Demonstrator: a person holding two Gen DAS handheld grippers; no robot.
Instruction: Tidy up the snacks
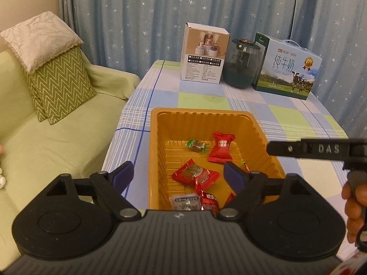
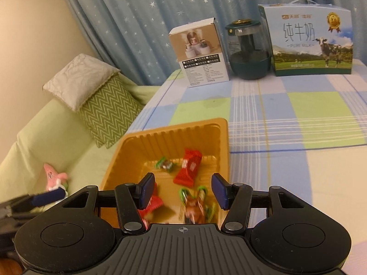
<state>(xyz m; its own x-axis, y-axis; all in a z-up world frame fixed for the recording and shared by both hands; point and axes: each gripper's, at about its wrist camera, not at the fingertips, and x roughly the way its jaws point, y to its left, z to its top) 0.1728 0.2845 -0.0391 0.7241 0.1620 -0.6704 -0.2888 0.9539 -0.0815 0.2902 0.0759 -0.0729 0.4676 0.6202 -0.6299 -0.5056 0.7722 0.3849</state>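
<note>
An orange tray sits on the table by its left edge, close to the near corner. The table has a blue and green checked cloth. Wrapped candies lie inside the tray. A red candy and a small green candy lie toward the far side of the tray. More red candies and a silver candy lie at the near side.

The left gripper hangs over the near end of the tray. Its two blue pads are spread wide, and nothing is between them. The right gripper hangs over the tray too. Its pads are apart and pinch nothing. A blurry green and brown candy shows below the gap.

At the far edge of the table stand a white box, a dark green jar and a milk carton. A green sofa with pillows is beside the table. A pink star toy lies on it.
</note>
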